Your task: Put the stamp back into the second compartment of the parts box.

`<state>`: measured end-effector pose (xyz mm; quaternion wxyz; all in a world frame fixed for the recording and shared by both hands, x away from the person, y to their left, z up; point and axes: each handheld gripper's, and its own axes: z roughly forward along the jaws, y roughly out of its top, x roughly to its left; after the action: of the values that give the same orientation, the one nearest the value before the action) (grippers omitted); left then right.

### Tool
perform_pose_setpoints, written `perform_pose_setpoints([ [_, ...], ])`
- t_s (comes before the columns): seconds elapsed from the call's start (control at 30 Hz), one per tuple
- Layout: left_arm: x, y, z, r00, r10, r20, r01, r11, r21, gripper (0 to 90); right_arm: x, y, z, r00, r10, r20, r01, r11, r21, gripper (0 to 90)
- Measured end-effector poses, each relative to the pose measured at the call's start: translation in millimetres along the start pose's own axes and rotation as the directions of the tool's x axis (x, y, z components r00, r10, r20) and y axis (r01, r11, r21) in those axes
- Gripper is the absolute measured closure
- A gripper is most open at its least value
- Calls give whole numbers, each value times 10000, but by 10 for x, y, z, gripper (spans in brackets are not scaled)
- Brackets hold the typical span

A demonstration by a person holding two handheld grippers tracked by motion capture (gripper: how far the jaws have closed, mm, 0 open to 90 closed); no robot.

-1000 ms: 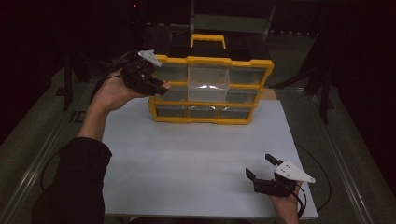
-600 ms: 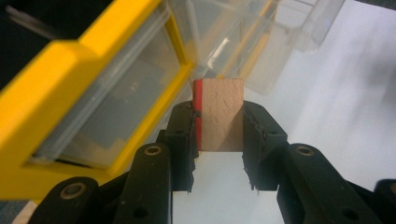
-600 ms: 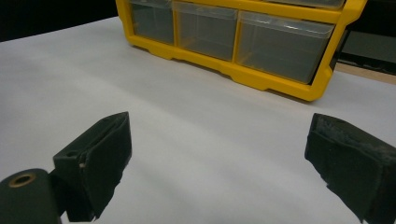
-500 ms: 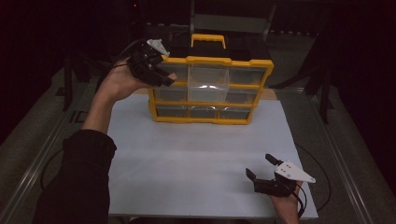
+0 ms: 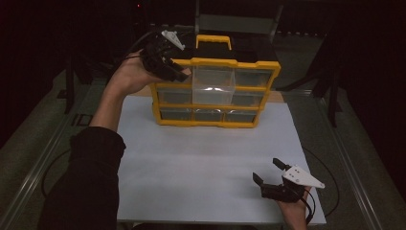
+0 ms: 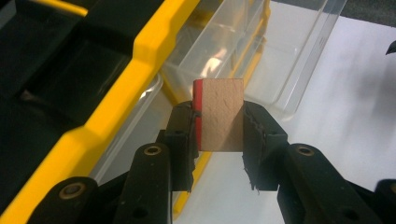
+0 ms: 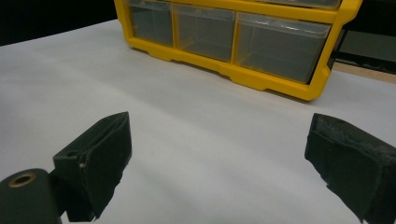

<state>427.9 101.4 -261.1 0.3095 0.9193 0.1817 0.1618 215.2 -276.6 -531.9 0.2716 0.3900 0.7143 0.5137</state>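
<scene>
White worktop (image 5: 210,158) with yellow drawer cabinet (image 5: 218,122). Left gripper (image 6: 219,140), jaws clamped on a wooden block (image 6: 222,114), hangs over the pulled-out clear drawer (image 5: 213,86); release remains. Right gripper (image 5: 274,179), jaws wide and empty, rests near the front edge.

Left gripper (image 5: 184,73) raised at the upper left corner of the yellow drawer cabinet (image 5: 216,91), just beside the pulled-out clear drawer (image 5: 213,85) in the top row. Right gripper (image 5: 269,171) low on the white sheet (image 5: 201,163) covering the bench, jaws spread wide, well apart from the cabinet.
</scene>
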Motion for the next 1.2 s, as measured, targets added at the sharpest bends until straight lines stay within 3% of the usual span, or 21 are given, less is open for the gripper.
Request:
perform_pose_setpoints([
  [0.37, -83, 167, 57, 9997, 67, -226, -74, 9996, -289, 660, -2, -1, -5, 10000, -26, 1, 26, 10000, -20, 70],
  [0.83, -197, 313, 244, 9997, 194, 143, -191, 9996, -217, 660, 1, 0, -8, 10000, -20, 22, 20, 10000, -32, 71],
  [1.03, -204, 315, 280, 9996, 116, 266, -111, 9997, -196, 590, -3, -1, -14, 10000, 17, 37, -17, 10000, -43, 70],
  [1.07, -184, 288, 275, 9990, -72, 442, 83, 9996, -253, 582, -5, -1, -15, 10000, 10, 47, -10, 10000, -58, 71],
  [1.2, -152, 235, 239, 9981, -369, 491, 388, 9985, -389, 515, 0, -2, -14, 10000, 9, 47, -9, 10000, -36, 71],
])
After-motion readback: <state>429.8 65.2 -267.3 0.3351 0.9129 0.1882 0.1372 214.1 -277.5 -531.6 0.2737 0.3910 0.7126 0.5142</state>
